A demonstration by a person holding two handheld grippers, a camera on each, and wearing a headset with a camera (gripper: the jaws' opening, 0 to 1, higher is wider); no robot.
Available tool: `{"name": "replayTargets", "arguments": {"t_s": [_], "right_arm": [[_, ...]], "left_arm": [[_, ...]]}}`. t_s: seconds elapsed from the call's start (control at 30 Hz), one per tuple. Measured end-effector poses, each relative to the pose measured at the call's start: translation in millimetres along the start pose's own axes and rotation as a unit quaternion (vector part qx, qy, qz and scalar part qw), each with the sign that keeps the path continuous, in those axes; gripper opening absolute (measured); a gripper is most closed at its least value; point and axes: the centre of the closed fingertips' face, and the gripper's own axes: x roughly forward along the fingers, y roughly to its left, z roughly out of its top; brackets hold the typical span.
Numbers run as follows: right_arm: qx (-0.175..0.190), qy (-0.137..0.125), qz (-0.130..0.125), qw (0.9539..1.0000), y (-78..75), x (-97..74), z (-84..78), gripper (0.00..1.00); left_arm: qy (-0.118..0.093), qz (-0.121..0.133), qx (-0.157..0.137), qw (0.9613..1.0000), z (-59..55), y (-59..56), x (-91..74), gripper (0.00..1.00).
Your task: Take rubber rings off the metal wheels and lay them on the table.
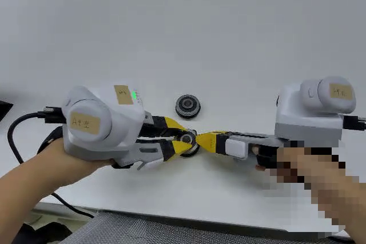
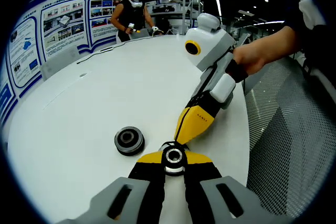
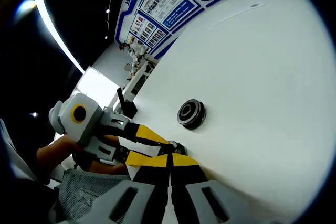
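Wheel (image 2: 174,158) is clamped between the jaws of the left gripper (image 1: 180,141), low over the table (image 1: 229,44); can't tell if it's touching. Right gripper (image 1: 205,140) jaws are pressed together with the tips at the wheel's rim. Can't tell if the rubber ring (image 2: 167,150) is actually pinched. Risks: a thin bite slips off the rubber on the pull, or an off-axis pull twists the wheel out of the left clamp. A dropped wheel could knock the second wheel (image 1: 188,106) just behind.

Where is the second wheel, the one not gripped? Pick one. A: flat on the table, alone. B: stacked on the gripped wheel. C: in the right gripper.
A: the second wheel lies flat on the table, clear of the gripped wheel in the left gripper.
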Motion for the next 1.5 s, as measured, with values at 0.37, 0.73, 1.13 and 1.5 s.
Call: {"name": "replayTargets", "arguments": {"t_s": [0.37,0.73,1.13,1.5], "right_arm": [[-0.013,0.003,0.002,0.9999,4.6,-0.7,-0.3,0.01],[-0.02,0.005,0.007,0.9998,9.1,-0.7,-0.3,0.01],[-0.022,0.004,0.011,0.9997,12.3,-1.6,1.1,0.01],[-0.019,-0.003,0.011,0.9998,16.7,-2.1,3.8,0.01]], "left_arm": [[-0.001,0.0,-0.001,1.0,1.1,-1.8,-0.3,0.12],[-0.002,0.0,0.0,1.0,1.9,-2.5,-0.4,0.12],[-0.005,0.001,-0.001,1.0,2.0,-2.6,-0.4,0.12],[-0.005,0.003,-0.001,1.0,1.9,-2.3,-0.7,0.12]]}}
